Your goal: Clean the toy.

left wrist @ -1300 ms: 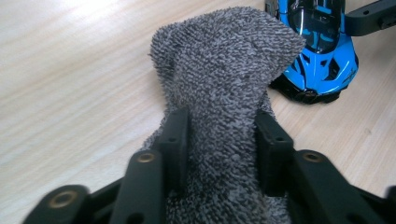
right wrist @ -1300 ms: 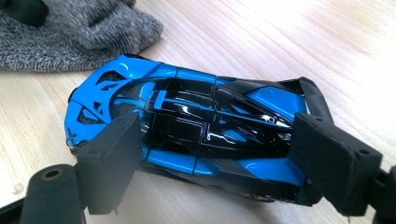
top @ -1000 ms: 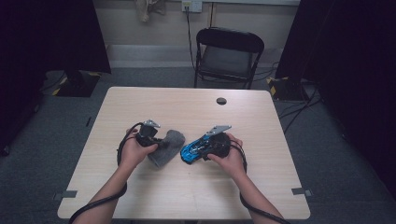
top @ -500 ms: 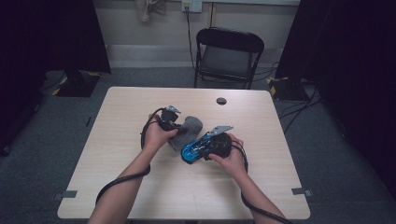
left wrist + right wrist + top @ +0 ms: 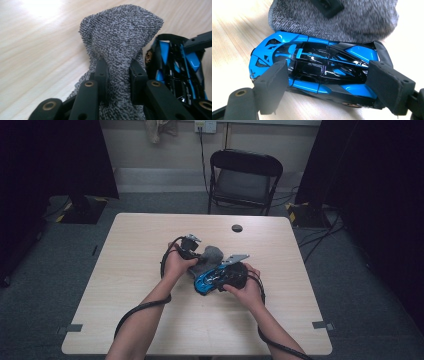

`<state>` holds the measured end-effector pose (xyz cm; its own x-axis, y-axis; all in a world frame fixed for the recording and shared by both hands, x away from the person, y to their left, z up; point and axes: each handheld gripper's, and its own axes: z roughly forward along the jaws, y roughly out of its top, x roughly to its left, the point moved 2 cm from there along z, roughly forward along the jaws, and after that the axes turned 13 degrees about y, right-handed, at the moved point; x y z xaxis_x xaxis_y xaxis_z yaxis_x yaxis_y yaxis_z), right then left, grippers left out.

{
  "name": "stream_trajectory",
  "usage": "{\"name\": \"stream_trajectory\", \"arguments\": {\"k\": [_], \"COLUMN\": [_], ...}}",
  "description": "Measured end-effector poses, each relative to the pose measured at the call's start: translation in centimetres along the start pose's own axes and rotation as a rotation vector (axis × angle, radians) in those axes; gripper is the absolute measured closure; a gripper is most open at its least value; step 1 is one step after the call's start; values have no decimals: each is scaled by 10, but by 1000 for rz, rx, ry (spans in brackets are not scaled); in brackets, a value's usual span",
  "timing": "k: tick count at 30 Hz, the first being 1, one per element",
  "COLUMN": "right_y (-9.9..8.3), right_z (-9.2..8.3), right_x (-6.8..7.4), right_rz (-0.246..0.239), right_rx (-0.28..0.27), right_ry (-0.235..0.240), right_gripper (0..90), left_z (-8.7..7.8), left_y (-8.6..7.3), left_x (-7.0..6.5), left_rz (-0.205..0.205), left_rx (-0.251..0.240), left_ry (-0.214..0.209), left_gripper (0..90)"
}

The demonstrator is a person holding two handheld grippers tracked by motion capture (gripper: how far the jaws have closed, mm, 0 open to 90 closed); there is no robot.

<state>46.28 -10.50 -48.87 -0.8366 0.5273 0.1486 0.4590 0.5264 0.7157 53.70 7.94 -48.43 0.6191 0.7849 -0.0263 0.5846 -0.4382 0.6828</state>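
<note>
Two grippers mid-wipe at frame centre
Left gripper (image 5: 117, 82) pinches grey cloth (image 5: 120, 42) tight; right gripper (image 5: 329, 85) clamps blue toy car (image 5: 317, 67) lengthwise; next, probably rub cloth along car

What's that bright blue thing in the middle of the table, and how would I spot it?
Start at the light wooden table and look to its middle, where the person's two hands meet. Under the right hand, the right claw has a jaw at each end of a toy sports car. It is glossy blue and black, unlike the fuzzy grey cloth touching it, which the left claw pinches.
</note>
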Motion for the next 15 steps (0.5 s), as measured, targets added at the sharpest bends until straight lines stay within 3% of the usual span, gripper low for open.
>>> {"name": "stream_trajectory", "arguments": {"k": [3, 15], "right_y": [0, 0], "right_z": [0, 1], "right_x": [0, 2], "right_rz": [1, 2], "right_rx": [3, 5], "right_ry": [-4, -26], "right_gripper": [174, 188], "left_z": [2, 0], "left_y": [-2, -7], "left_x": [-4, -12], "left_rz": [13, 22], "left_rx": [14, 7], "left_ry": [-22, -47], "left_gripper": [730, 734]}}
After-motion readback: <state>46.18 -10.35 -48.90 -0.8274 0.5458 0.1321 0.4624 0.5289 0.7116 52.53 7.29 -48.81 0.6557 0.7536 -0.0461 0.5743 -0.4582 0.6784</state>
